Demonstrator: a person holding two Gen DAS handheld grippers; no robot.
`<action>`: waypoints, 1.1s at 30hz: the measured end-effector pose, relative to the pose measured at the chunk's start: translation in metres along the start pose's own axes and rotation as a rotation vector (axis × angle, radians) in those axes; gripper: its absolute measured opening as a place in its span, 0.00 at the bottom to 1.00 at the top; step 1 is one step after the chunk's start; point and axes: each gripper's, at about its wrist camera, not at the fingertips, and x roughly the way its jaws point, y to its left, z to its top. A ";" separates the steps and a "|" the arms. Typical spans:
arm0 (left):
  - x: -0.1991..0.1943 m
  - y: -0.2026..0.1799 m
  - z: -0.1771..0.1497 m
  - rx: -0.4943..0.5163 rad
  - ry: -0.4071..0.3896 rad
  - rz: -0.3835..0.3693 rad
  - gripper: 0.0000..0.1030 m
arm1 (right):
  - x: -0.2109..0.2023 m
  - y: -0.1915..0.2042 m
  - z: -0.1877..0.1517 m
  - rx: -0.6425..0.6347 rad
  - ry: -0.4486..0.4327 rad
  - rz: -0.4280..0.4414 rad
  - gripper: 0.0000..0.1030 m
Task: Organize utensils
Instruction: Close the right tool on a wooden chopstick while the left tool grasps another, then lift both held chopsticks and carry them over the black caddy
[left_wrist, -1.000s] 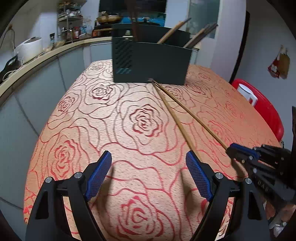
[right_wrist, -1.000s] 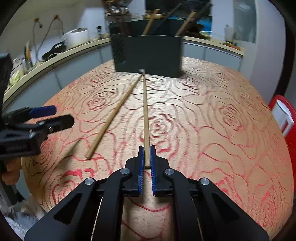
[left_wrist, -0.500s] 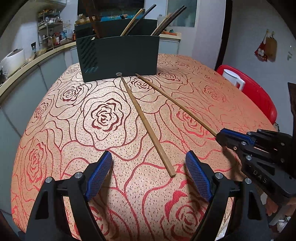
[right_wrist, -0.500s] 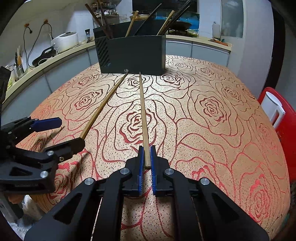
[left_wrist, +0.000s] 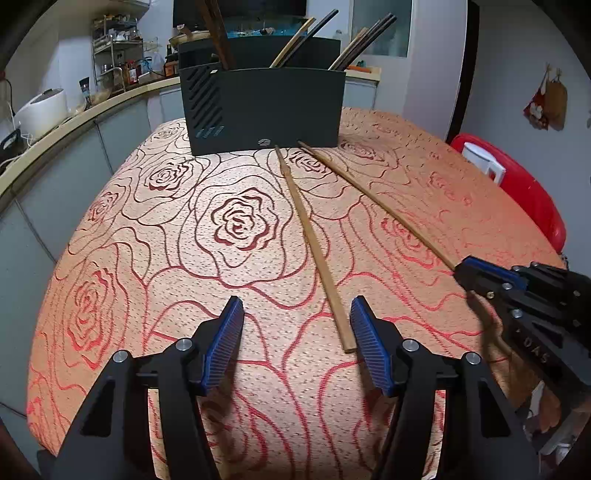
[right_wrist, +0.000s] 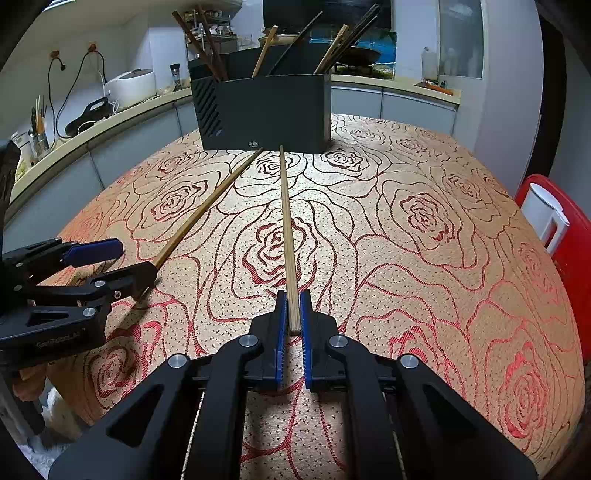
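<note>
Closing in on the loose chopstick (left_wrist: 317, 254): over the last second the left claw (left_wrist: 295, 343) has swung toward it, so that the stick's near end, earlier off to one side, now lies between the spread fingers, close against the right-hand pad (left_wrist: 369, 350).

Item, left claw: jaws wide apart, gripping nothing, held low over the surface (left_wrist: 147, 258) and aimed at the utensil holder (left_wrist: 264, 110). In the right wrist view it enters from the left edge (right_wrist: 122, 262), its lower finger over the stick's near end.

Item, right claw (right_wrist: 291, 321): jaws nearly together around the near end of the second chopstick (right_wrist: 285, 221); thin gaps show on either side, so a firm pinch cannot be confirmed. This arrangement matches the earlier frames. The claw points straight along the stick toward the holder.

Item, both chopsticks: flat on the rose-patterned cloth, far tips close to the holder's base, fanning apart toward the claws.

Item, utensil holder: dark, upright at the far side, already stocked with standing chopsticks.

Judgement: the left claw looks about ready to close on its stick; neither stick has yet been lifted toward the holder.
</note>
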 end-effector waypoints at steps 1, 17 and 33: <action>0.000 -0.002 0.000 0.003 -0.004 -0.004 0.57 | 0.000 0.000 -0.001 0.003 -0.003 0.000 0.08; 0.002 -0.011 -0.001 0.051 -0.034 0.021 0.08 | 0.001 0.004 -0.003 -0.030 -0.039 0.003 0.08; -0.040 0.017 0.022 0.052 -0.110 0.051 0.06 | -0.026 -0.011 0.019 0.038 -0.080 0.071 0.07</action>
